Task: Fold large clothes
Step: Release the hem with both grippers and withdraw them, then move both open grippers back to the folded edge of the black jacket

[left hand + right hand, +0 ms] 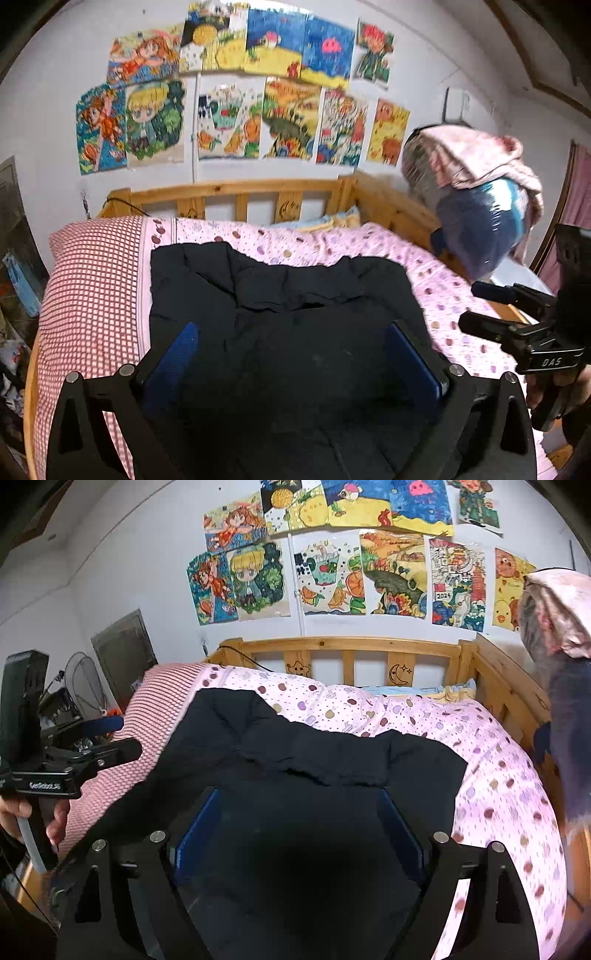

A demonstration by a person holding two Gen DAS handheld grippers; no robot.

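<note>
The left tool [291,354] hangs over the near part of a black padded jacket [280,295], its blue-padded fingers [177,354] spread wide with only dark fabric visible between them; it grips nothing. The right tool [295,827] sits the same way in its own view, jaws wide apart over the jacket and holding nothing. Both being open above the cloth suggests a pause between grasps, each tool lined up to pick a fresh edge.

The jacket lies spread on a bed, on a pink dotted quilt [436,284], with a rumpled ridge running across its middle and its far edge humped near the quilt's centre. Laid flat like this, it gives a broad surface to fold on. To its left sits a red-checked pillow [92,280]; beyond is the wooden bed rail [236,188], and children's drawings [236,92] cover the far wall. At far right a bundle of pink and blue cloth [476,206] hangs over the rail corner.

Each tool appears side-on in the other's view, held by a hand on a pistol-style handle; the two are level, side by side, pointing forward and slightly down over the bed.
</note>
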